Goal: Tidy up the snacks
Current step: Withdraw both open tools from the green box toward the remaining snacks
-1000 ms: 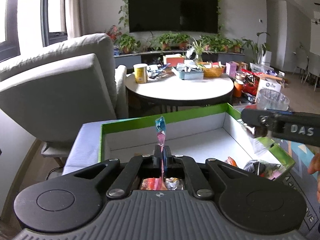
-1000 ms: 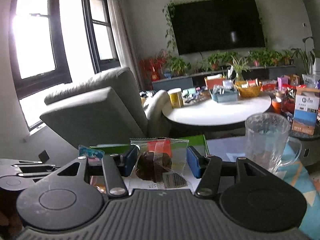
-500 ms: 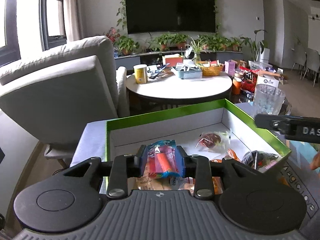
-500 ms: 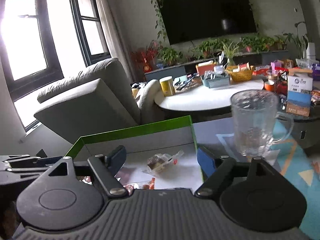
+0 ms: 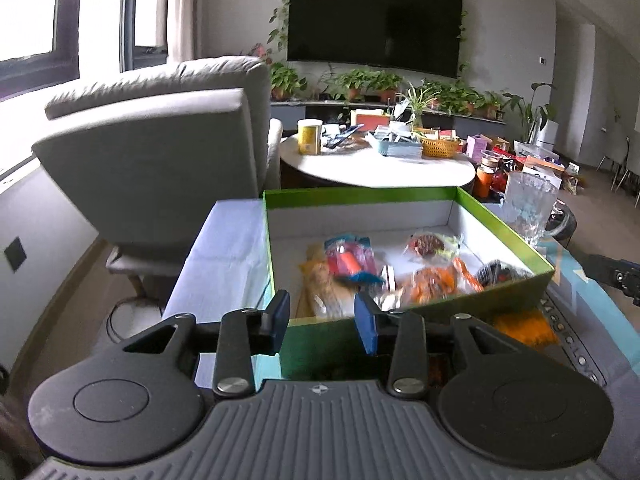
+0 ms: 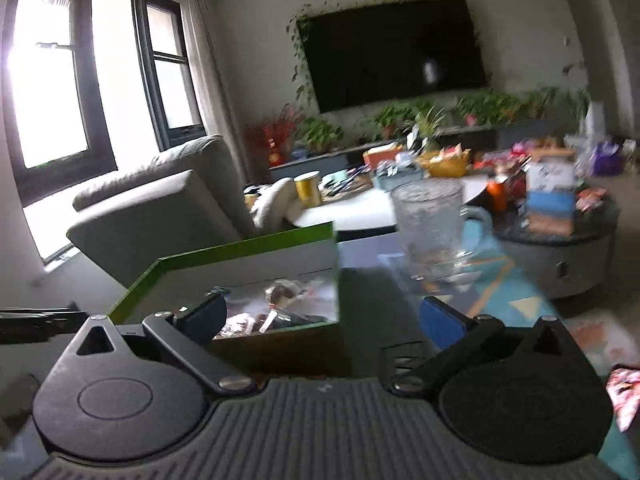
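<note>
A green-rimmed white box sits on the table and holds several snack packets: a blue and red packet, a clear packet with a dark snack, an orange packet and a tan one. My left gripper is open and empty, just outside the box's near wall. My right gripper is open and empty, wide apart at the box's right near corner. An orange packet lies on the table outside the box.
A glass mug stands right of the box, also in the right wrist view. A grey armchair is behind left. A round white table with clutter is beyond. A pink wrapper lies at the far right.
Both grippers let go of their packets into the box and opened. Both then drew back toward me, out of the box. The right view swings right and is blurred.
</note>
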Tool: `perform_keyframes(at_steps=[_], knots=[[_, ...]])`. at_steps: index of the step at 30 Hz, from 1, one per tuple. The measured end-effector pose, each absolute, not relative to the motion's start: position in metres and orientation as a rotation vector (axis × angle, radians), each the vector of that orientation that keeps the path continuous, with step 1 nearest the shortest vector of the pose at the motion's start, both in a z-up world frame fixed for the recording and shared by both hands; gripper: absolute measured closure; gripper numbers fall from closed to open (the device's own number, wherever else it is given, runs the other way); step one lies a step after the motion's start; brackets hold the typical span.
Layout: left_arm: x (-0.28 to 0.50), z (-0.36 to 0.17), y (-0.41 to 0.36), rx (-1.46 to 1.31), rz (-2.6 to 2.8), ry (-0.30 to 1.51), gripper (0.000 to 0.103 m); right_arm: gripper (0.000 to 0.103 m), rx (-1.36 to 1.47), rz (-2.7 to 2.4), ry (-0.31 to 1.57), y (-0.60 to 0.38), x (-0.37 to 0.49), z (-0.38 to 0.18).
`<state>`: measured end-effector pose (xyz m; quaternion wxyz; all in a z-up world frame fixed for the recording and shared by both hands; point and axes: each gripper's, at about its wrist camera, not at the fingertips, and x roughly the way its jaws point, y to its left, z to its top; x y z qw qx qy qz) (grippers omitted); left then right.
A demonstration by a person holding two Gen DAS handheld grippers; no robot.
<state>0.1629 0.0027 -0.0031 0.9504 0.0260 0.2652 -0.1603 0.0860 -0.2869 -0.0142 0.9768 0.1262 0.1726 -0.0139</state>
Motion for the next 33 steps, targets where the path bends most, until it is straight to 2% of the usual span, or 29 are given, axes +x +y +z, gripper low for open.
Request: perform_keyframes(at_steps=[6,9,16,29,33], knots=[[0.14,-0.018,0.011,0.031,-0.34,0.579,0.067,0.032,0.212,-0.025,0.425,-0.284,0.068,-0.023],[0.131,-0.027,0.01,0.04,-0.356,0.597,0.06,0.032,0.223,-0.033,0.472,-0.282,0.064,-0.033],[0.13,-0.041,-0.005,0.075,-0.383,0.611,0.052,0.032,0.25,-0.063,0.496,-0.273,0.056,-0.047],[0.158,-0.075,-0.018,0.061,-0.307,0.7,0.051,0.032,0.296,-0.117,0.547,-0.273,0.067,-0.06],[0.161,-0.077,-0.022,0.08,-0.315,0.69,0.046,0.032,0.313,-0.1,0.565,-0.272,0.071,-0.065]])
